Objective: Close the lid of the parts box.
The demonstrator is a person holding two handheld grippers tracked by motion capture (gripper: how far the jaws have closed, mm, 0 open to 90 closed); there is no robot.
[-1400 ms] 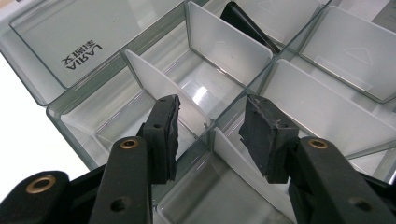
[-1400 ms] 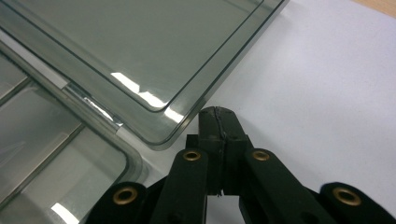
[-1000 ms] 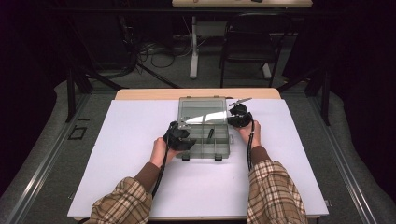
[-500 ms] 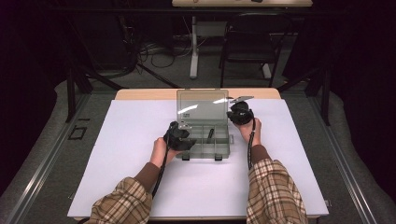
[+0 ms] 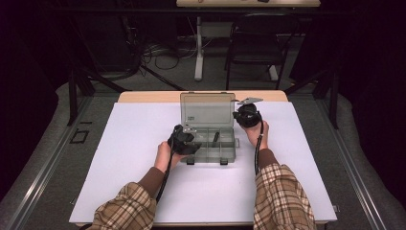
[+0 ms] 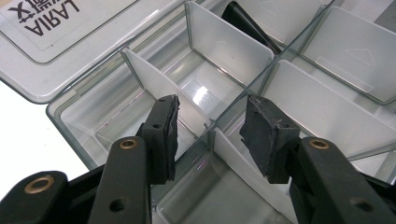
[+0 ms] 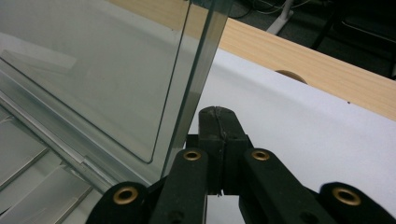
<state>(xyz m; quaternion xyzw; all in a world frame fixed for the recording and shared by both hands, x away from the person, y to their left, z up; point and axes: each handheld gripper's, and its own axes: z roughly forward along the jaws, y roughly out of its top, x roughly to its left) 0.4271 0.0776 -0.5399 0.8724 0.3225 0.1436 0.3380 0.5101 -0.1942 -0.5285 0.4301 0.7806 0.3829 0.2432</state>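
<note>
White rectangular label (image 6: 44, 18) on the clear smoky plastic lid (image 6: 28, 70) of the compartment box | upside-down black capitals readable as "AIRAL", seen in the left gripper view | further characters above them cut off, illegible

- Left hand (image 5: 165, 154) reaches forward from the lower left, forearm in a plaid sleeve with a brown cuff.
- Left gripper (image 6: 210, 126) points forward and down, jaws part open, pads apart and gripping nothing.
- Right hand (image 5: 257, 135) reaches further forward than the left, forearm nearly straight up the high view.
- Right gripper (image 7: 219, 122) has its jaws pressed fully together, nothing between the pads.
- A black cable trails from each gripper back along its forearm.
</note>
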